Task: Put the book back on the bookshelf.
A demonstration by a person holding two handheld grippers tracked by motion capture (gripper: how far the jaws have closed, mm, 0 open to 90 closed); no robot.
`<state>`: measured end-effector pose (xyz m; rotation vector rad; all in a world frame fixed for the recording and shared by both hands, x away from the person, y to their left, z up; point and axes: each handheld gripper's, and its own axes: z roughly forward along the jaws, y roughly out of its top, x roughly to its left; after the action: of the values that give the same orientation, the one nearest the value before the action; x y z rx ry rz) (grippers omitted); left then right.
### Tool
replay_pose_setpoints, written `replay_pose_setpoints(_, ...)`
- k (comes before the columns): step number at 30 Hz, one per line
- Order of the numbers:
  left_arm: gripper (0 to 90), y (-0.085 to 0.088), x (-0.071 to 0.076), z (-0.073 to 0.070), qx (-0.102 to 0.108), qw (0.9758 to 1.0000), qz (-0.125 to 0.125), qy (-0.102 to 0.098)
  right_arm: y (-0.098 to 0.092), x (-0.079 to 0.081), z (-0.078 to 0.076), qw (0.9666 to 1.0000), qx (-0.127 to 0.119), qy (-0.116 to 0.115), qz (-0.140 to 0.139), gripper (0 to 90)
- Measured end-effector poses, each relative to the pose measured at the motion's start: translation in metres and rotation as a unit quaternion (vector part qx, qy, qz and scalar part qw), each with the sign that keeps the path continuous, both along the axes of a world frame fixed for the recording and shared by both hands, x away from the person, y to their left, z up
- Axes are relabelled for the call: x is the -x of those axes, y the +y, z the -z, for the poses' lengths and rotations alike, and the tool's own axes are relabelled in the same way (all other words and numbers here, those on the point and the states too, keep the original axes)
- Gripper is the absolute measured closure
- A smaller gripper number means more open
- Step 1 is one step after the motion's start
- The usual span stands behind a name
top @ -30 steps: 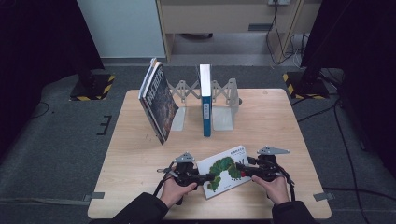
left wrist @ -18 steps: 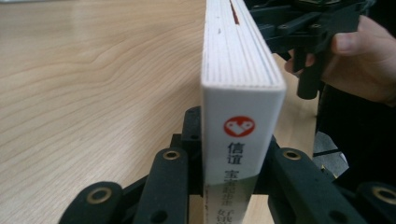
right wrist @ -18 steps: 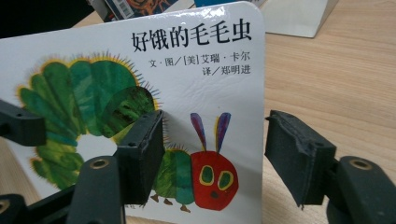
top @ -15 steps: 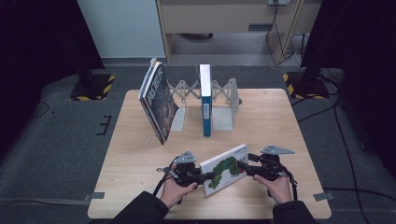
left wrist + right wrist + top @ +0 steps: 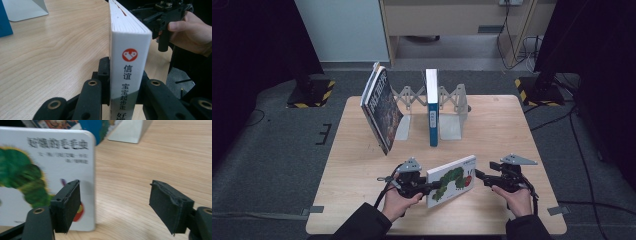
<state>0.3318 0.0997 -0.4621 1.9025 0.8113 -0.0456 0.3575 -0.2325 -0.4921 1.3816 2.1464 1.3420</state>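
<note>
Pinching the thick white board book with the green caterpillar cover [image 5: 451, 181] by its spine, the left claw [image 5: 428, 187] holds it tilted above the pale wood-grain worktop [image 5: 362, 170]. Beside its far edge, the right claw [image 5: 481, 177] is spread. Beyond both claws, two books stand in a grey metal rack [image 5: 451, 120].

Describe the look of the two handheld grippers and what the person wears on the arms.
Both the left gripper and the right gripper are black, with linked arms joined by brass-ringed pivots. The jaws end in flat black rectangular pads with rough, slightly frayed edges. Each gripper carries a grey three-cornered plate on top, and black cables trail from them. The person's sleeves are dark.
</note>
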Motion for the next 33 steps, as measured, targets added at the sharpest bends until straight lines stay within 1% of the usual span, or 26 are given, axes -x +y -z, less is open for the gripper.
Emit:
replay_pose_setpoints(5, 74.5, 0.004, -0.002, -0.007, -0.003, 0.9999, -0.009, -0.005, -0.006, -0.002, 0.003, 0.9993, 0.032, 0.0, 0.019, 21.5)
replay_pose_setpoints(7, 74.5, 0.006, -0.003, -0.011, -0.003, 0.9998, -0.015, -0.009, -0.009, -0.002, 0.003, 0.9988, 0.042, 0.005, 0.026, 21.0)
replay_pose_setpoints(11, 74.5, 0.013, -0.006, -0.02, 0.008, 0.9995, -0.028, -0.015, -0.014, -0.003, 0.005, 0.9976, 0.06, 0.008, 0.034, 20.5)
replay_pose_setpoints(13, 74.5, 0.016, -0.007, -0.024, 0.012, 0.9991, -0.035, -0.02, -0.018, -0.004, 0.006, 0.9966, 0.07, 0.009, 0.043, 20.0)
replay_pose_setpoints(14, 74.5, 0.018, -0.009, -0.027, 0.016, 0.9988, -0.04, -0.024, -0.019, -0.004, 0.007, 0.9962, 0.076, 0.009, 0.043, 19.4)
replay_pose_setpoints(15, 74.5, 0.019, -0.01, -0.03, 0.016, 0.9986, -0.043, -0.027, -0.021, -0.005, 0.008, 0.9955, 0.081, 0.014, 0.048, 18.8)
replay_pose_setpoints(17, 74.5, 0.023, -0.012, -0.035, 0.021, 0.9977, -0.054, -0.034, -0.024, -0.006, 0.011, 0.994, 0.094, 0.016, 0.053, 18.1)
replay_pose_setpoints(18, 74.5, 0.024, -0.013, -0.037, 0.023, 0.9973, -0.059, -0.037, -0.024, -0.006, 0.012, 0.9934, 0.096, 0.022, 0.058, 17.5)
replay_pose_setpoints(19, 74.5, 0.025, -0.014, -0.039, 0.023, 0.9969, -0.063, -0.041, -0.026, -0.007, 0.014, 0.9925, 0.105, 0.023, 0.057, 16.7)
replay_pose_setpoints(21, 74.5, 0.027, -0.016, -0.043, 0.022, 0.9961, -0.07, -0.048, -0.027, -0.007, 0.016, 0.9913, 0.113, 0.03, 0.06, 15.6)
replay_pose_setpoints(22, 74.5, 0.029, -0.017, -0.045, 0.021, 0.9956, -0.074, -0.052, -0.027, -0.008, 0.017, 0.9909, 0.117, 0.028, 0.06, 15.0)
replay_pose_setpoints(23, 74.5, 0.03, -0.02, -0.048, 0.021, 0.9946, -0.083, -0.059, -0.027, -0.008, 0.018, 0.9904, 0.12, 0.032, 0.059, 14.2)
replay_pose_setpoints(26, 74.5, 0.032, -0.025, -0.054, 0.021, 0.9926, -0.097, -0.07, -0.029, -0.009, 0.021, 0.9891, 0.131, 0.034, 0.058, 12.1)
replay_pose_setpoints(27, 74.5, 0.032, -0.028, -0.056, 0.021, 0.9915, -0.105, -0.074, -0.029, -0.009, 0.022, 0.9889, 0.131, 0.036, 0.06, 11.1)
replay_pose_setpoints(29, 74.5, 0.031, -0.033, -0.06, 0.022, 0.9897, -0.116, -0.081, -0.029, -0.01, 0.024, 0.9879, 0.137, 0.039, 0.06, 9.8)
replay_pose_setpoints(31, 74.5, 0.028, -0.037, -0.064, 0.02, 0.9876, -0.126, -0.091, -0.029, -0.011, 0.026, 0.9864, 0.149, 0.039, 0.056, 9.0)
replay_pose_setpoints(33, 74.5, 0.025, -0.041, -0.066, 0.019, 0.9858, -0.135, -0.098, -0.029, -0.011, 0.027, 0.9854, 0.155, 0.045, 0.055, 8.6)
